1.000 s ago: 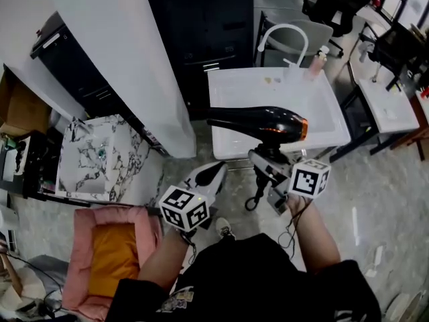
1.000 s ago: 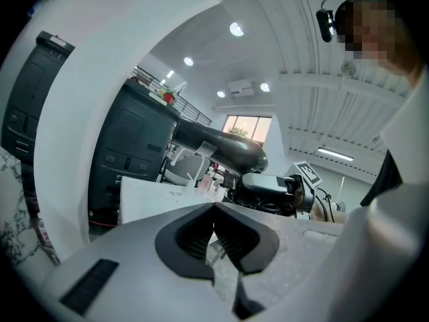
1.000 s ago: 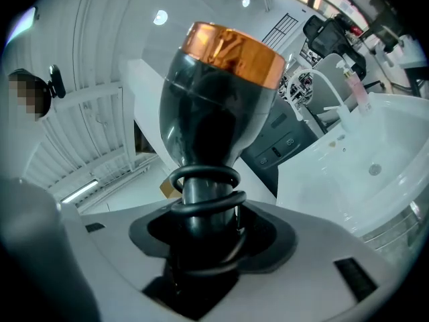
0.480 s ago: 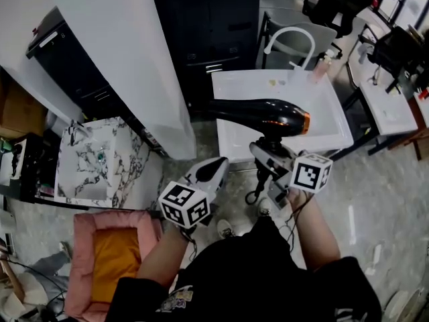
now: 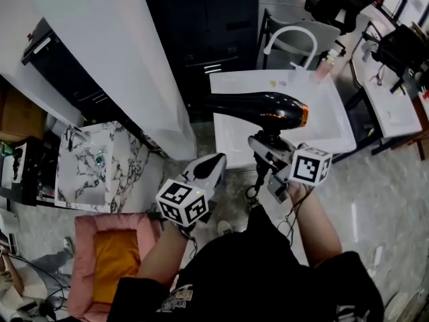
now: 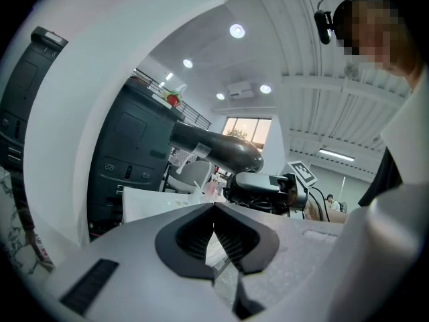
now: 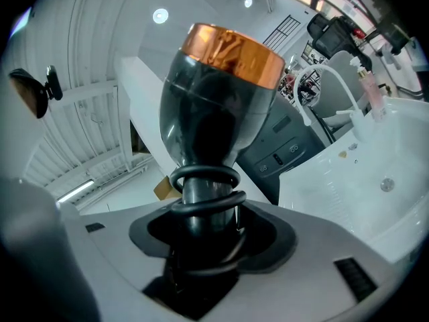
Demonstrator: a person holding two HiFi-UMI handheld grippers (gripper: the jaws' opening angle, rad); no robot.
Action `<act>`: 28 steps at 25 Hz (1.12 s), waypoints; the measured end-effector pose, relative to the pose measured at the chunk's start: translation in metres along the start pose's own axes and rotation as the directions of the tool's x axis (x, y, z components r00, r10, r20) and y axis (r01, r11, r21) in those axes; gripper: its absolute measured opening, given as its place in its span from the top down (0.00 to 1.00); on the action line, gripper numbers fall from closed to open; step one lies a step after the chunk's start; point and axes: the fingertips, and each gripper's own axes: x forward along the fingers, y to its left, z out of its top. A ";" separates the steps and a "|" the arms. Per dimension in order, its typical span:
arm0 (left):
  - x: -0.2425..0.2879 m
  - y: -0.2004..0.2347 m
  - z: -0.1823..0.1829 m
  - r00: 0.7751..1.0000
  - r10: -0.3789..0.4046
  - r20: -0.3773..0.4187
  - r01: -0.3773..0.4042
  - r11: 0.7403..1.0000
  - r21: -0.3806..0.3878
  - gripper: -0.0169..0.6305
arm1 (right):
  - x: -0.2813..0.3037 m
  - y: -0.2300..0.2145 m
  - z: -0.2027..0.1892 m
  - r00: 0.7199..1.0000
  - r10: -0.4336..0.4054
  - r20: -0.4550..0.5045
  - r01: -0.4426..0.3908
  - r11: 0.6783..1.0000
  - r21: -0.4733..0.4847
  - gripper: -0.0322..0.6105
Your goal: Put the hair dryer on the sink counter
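Right claw (image 7: pixel 201 241) clenched on hair dryer (image 5: pixel 265 109); left claw (image 6: pixel 216 232) closed; copper band (image 7: pixel 231 52) markings unreadable.

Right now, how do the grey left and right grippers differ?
The left gripper has its jaws together, empty; the right gripper clamps the handle of the black hair dryer. The left gripper shows over the floor, the right gripper by the edge of the white sink counter. Both carry marker cubes.

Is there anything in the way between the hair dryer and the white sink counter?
Nothing visible. The right tool holds the hair dryer by its handle over the near part of the sink counter, and the white surface beside it looks bare.
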 end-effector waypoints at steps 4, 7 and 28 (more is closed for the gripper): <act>0.027 0.005 0.007 1.000 0.019 0.006 -0.019 1.000 -0.003 0.97 | 0.002 -0.025 0.013 1.000 0.010 -0.015 -0.010 1.000 0.021 0.58; 0.046 0.007 0.010 0.999 0.036 0.014 -0.035 0.999 -0.006 0.97 | -0.004 -0.062 0.011 0.997 -0.047 -0.057 0.051 0.996 0.067 0.58; 0.159 0.055 0.040 0.992 0.123 0.008 -0.123 0.992 -0.014 0.97 | 0.070 -0.171 0.090 0.986 0.109 -0.123 -0.102 0.993 0.063 0.58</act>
